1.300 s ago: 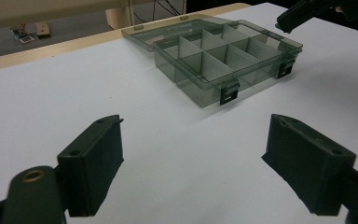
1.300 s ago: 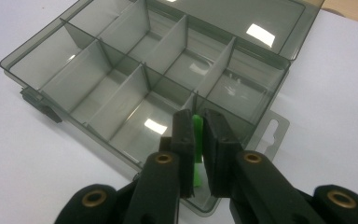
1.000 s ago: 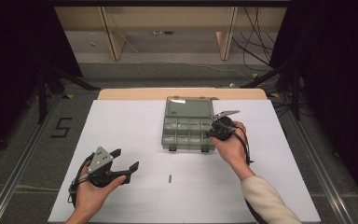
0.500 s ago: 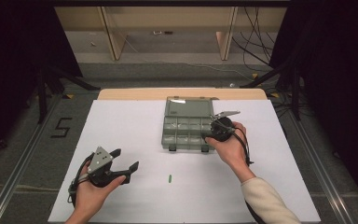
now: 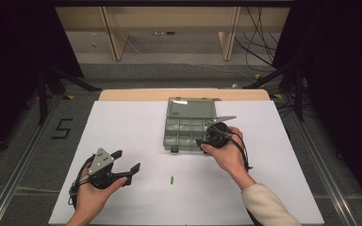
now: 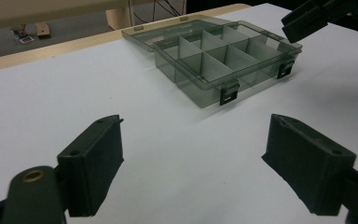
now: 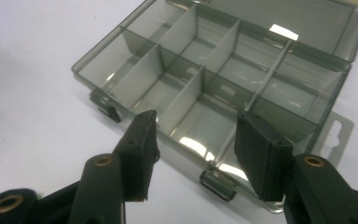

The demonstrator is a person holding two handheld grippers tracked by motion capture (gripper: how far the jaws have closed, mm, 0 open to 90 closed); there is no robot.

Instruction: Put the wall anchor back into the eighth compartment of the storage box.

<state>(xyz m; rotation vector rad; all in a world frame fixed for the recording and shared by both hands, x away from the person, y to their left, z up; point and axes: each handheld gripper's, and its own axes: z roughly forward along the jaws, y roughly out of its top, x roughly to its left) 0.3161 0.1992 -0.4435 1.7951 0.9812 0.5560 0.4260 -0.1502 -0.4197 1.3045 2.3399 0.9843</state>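
Meanwhile, right gripper (image 5: 206,134) fingers parted, empty, over organizer box (image 5: 188,129) front edge; left gripper (image 5: 125,162) wide open on bare white tabletop (image 5: 122,127).

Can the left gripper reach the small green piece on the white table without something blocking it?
Probably yes. The left gripper is open, and only bare white table lies between it and the green piece; the compartment box sits farther back.

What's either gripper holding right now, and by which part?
Nothing. The left gripper is open over bare table. The right gripper is open above the box's front edge, with nothing between its jaws.
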